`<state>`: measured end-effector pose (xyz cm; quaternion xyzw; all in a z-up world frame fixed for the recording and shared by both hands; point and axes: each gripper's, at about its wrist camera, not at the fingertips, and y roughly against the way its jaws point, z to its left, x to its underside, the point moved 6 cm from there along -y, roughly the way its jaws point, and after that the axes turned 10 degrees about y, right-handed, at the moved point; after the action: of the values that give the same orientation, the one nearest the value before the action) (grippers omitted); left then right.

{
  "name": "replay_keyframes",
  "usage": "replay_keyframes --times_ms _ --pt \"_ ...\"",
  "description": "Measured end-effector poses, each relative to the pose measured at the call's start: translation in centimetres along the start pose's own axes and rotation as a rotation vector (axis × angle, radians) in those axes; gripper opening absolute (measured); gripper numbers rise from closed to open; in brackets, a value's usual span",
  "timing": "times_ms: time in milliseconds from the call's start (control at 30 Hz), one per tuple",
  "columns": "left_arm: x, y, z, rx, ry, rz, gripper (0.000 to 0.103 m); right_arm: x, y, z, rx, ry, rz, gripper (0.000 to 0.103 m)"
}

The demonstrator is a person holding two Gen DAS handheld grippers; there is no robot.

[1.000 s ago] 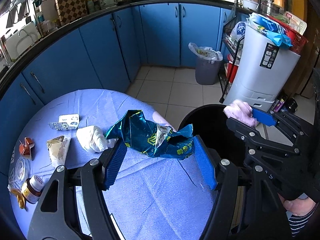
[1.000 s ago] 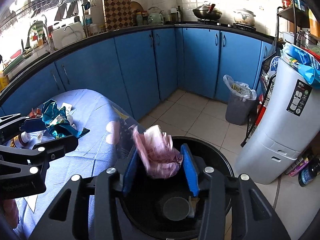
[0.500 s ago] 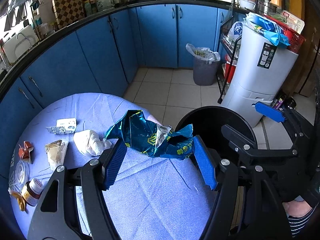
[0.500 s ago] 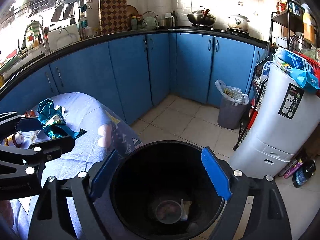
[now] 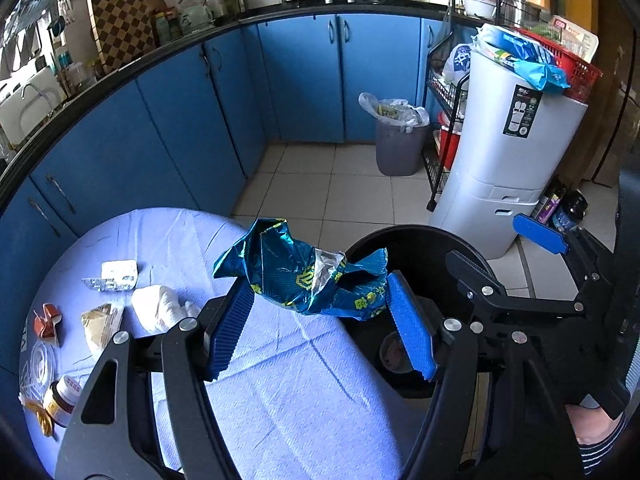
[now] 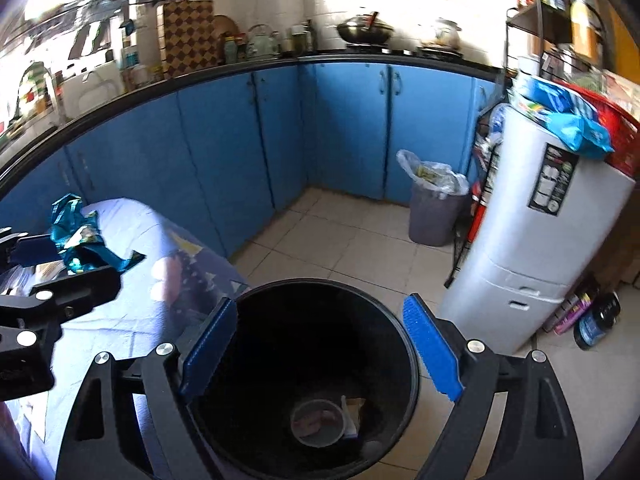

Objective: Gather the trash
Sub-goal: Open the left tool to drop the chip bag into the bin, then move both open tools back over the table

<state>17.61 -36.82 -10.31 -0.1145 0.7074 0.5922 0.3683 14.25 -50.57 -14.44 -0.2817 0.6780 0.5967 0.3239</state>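
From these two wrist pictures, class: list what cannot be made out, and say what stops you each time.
- Black round bin, right wrist view: deep shadow hides most of its contents.
- Small brown bottle, left wrist view: label too small to read.
- Left hand-held gripper, left wrist view: crumpled teal foil snack bag covers its pad tips.
- Person's hand, left wrist view: cut off by the picture's edge.

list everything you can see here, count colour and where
snack wrapper: 1, teal foil, between the left gripper's pads, over the table edge
black bin: 1, beside the table, trash at its bottom
table: 1, lilac cloth
tissue wad: 1, white, on table
blister pack: 1, silver, on table
pill bottle: 1, brown, table's near edge
grey bin: 1, lined, by blue cabinets
left gripper: shut on wrapper
right gripper: open, empty, over black bin
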Motion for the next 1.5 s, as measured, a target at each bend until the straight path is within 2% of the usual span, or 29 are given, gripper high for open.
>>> replay_keyframes --times_ms 233,367,933,1500 --pt "-0.8 -0.5 -1.1 0.013 -0.004 -0.006 0.07 0.6 -0.5 -1.4 0.004 -0.043 0.019 0.083" --pt "-1.0 -0.7 -1.4 0.015 -0.004 -0.015 0.083 0.8 -0.6 -1.7 0.007 -0.048 0.021 0.083" --pt "-0.8 -0.6 -1.2 0.014 0.007 -0.016 0.084 0.7 -0.3 -1.4 -0.006 -0.044 0.018 0.083" --pt "0.1 3.8 3.4 -0.001 0.086 -0.068 0.084 -1.5 3.0 3.2 -0.021 0.031 -0.038 0.083"
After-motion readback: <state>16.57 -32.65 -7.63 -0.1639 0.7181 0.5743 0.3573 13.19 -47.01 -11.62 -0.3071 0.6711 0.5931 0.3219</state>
